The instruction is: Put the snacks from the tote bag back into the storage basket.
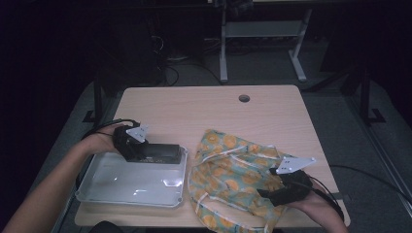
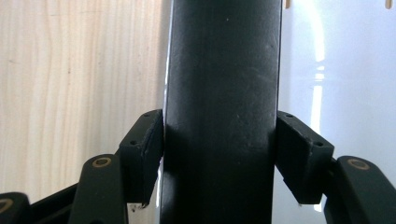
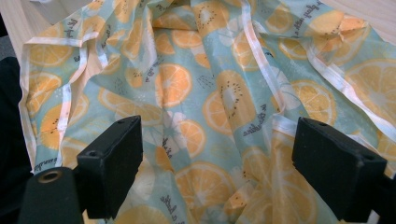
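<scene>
Left gripper [image 1: 160,151] sits at the far rim of the clear plastic tray [image 1: 131,194], and between its fingers [image 2: 142,156] runs a long black rectangular bar [image 2: 222,112]. In the left gripper view the left finger lies right against the bar's side, the right one close beside it; whether they press I cannot tell. The bar lies along the tray's far edge, half over the pale wooden bench [image 1: 194,109]. Over on the right, the right gripper [image 1: 274,187] hovers low above the crumpled teal cloth with orange slices [image 3: 205,79], fingers wide apart with nothing between them but fabric below. The cloth lies bunched just beside the tray.
</scene>
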Available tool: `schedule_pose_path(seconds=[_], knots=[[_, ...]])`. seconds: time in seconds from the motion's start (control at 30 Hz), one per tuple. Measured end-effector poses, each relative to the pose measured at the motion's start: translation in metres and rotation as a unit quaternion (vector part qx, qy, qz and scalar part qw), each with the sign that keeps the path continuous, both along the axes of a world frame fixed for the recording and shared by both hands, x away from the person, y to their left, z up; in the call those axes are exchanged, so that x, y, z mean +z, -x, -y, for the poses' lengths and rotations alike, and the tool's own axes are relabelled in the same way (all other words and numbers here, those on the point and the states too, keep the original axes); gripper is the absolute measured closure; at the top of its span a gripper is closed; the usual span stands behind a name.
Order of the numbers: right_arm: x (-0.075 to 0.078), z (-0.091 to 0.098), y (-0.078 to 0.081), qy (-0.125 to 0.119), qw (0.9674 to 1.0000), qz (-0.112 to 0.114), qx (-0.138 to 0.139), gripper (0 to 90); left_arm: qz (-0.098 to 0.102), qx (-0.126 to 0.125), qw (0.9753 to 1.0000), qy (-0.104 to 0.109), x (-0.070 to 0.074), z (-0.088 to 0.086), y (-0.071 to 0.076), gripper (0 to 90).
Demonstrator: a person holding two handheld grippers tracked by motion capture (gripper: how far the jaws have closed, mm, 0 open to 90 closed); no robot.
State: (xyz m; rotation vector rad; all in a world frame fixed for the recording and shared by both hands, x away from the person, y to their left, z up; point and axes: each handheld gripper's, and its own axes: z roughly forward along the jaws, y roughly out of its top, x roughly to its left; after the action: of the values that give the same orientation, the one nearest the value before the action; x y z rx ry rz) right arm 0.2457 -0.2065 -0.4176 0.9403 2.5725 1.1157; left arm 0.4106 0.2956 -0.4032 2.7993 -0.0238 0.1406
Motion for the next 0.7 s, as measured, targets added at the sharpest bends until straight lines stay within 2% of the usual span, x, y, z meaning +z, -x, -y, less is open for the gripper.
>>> schedule_pose_path(seconds=[0.1,0.37,0.53,0.6,0.7], knots=[[0.000,0.000,0.000,-0.001,1.0000,0.000,0.001,15.6,-0.003,0.003,1.0000,0.002,0.001,-0.002,0.001,37.3],[-0.001,0.000,-0.001,0.000,1.0000,-0.002,0.002,15.6,-0.015,0.032,0.9986,0.039,0.015,-0.012,0.005,33.3],[0.000,0.000,-0.001,-0.001,1.0000,-0.002,0.002,15.6,-0.025,0.060,0.9957,0.066,0.027,-0.019,0.011,30.9],[0.001,0.000,-0.002,-0.001,1.0000,-0.002,0.002,15.6,-0.028,0.072,0.9939,0.079,0.032,-0.021,0.014,29.5],[0.001,-0.001,-0.004,0.002,1.0000,0.001,0.005,15.6,-0.034,0.095,0.9897,0.102,0.038,-0.026,0.020,28.3]])
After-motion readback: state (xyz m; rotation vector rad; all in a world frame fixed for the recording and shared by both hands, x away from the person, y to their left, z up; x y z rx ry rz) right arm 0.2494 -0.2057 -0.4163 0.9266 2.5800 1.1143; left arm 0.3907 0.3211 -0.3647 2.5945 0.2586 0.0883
